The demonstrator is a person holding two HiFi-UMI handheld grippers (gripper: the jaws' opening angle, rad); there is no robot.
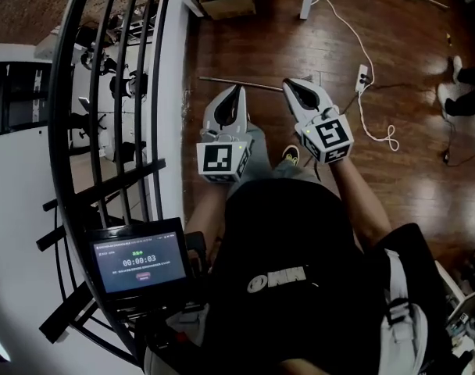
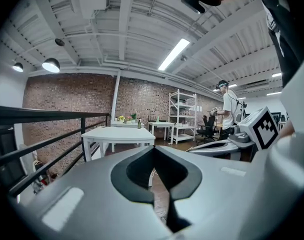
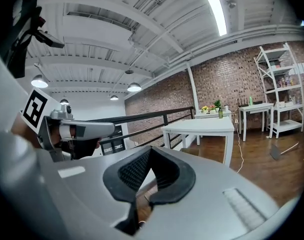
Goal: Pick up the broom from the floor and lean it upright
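1. While both tongs hang level in front of me over the wooden floor (image 1: 401,186), neither holds anything. The left gripper (image 1: 236,92) has its jaws pressed together with only floor showing past them, and the right gripper (image 1: 292,88) is closed on nothing too.
2. I take the thin pale rod (image 1: 237,83) lying flat on the boards just beyond the tips for the broom's handle. It runs crosswise, and its right end passes out of sight behind the right gripper. I can't see the head in any view.
3. I expect it to be light and stiff, a slim smooth tube that could roll on the boards or twist in the pads. The bristle end would make it unbalanced, so it may swing if I take it far from that end.
4. I'd open one pair of jaws wide and close across the bare stretch of handle. The second pair could go further along to control the tilt as it comes up.
5. The black railing (image 1: 105,131) on my left looks the nearest thing to lean it against. With the head down on the floor, the smooth shaft could slide along the bar.
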